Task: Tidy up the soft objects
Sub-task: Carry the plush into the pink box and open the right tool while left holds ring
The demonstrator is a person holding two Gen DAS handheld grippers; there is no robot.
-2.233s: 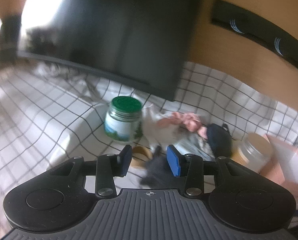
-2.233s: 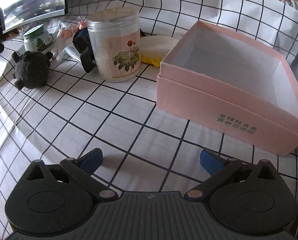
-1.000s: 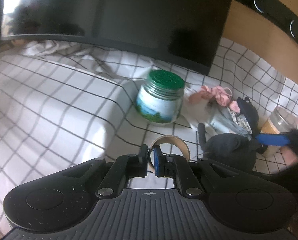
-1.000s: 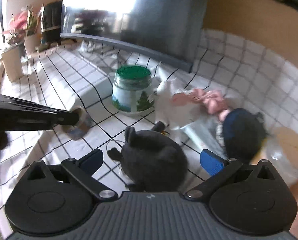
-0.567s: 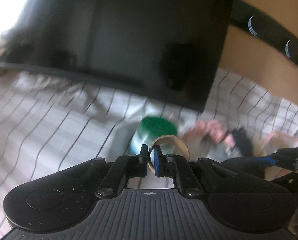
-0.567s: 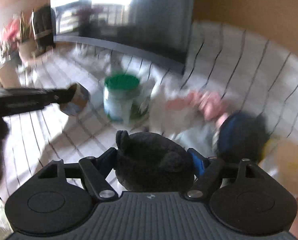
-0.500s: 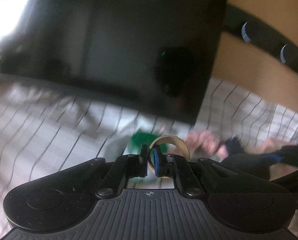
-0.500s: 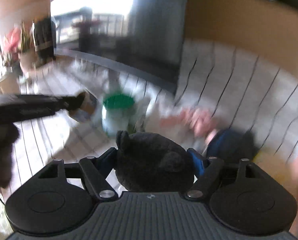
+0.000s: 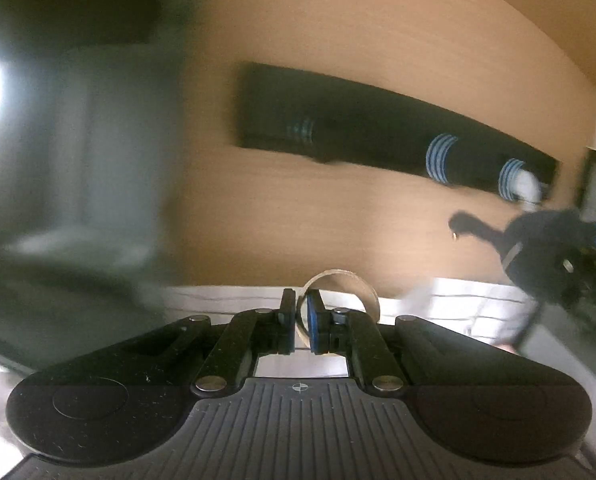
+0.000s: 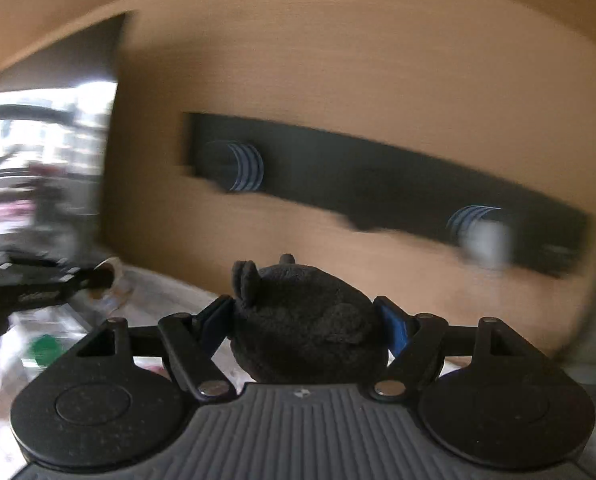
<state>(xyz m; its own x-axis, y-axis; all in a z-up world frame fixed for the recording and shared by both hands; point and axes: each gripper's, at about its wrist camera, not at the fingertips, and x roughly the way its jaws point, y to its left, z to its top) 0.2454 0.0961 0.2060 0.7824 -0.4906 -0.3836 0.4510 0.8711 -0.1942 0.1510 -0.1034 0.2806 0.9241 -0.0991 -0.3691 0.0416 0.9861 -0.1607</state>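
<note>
Left wrist view: the left gripper [image 9: 302, 320] is pinched narrow on the wall of a tape ring [image 9: 340, 286], one finger inside the hoop and one outside. The ring is held clear of the checked cloth [image 9: 226, 300], which shows only as a thin strip below the wooden wall [image 9: 338, 60]. The frame is heavily smeared. To the right of the ring, against that wall, the black plush toy [image 9: 538, 252] hangs in the other tool. Risk noted: the grip on the ring is a thin edge hold, so a quick swing may twist it out of the pads. Right wrist view: the right gripper [image 10: 306, 320] is closed about the body of the black plush toy [image 10: 306, 320], both pads pressed into its flanks, ears upward, the toy well above the cloth [image 10: 154, 284]. To the left of the toy, the left tool with the ring [image 10: 106, 276] is near, and a green-lidded jar [image 10: 44, 346] sits blurred below it. No container for the toy shows in either view, so I cannot tell where it is to be set down. Risks noted: the stuffing yields under the pads and the toy may creep out during fast travel; the two tools are close enough to collide; a blind descent may strike the jar.
</note>
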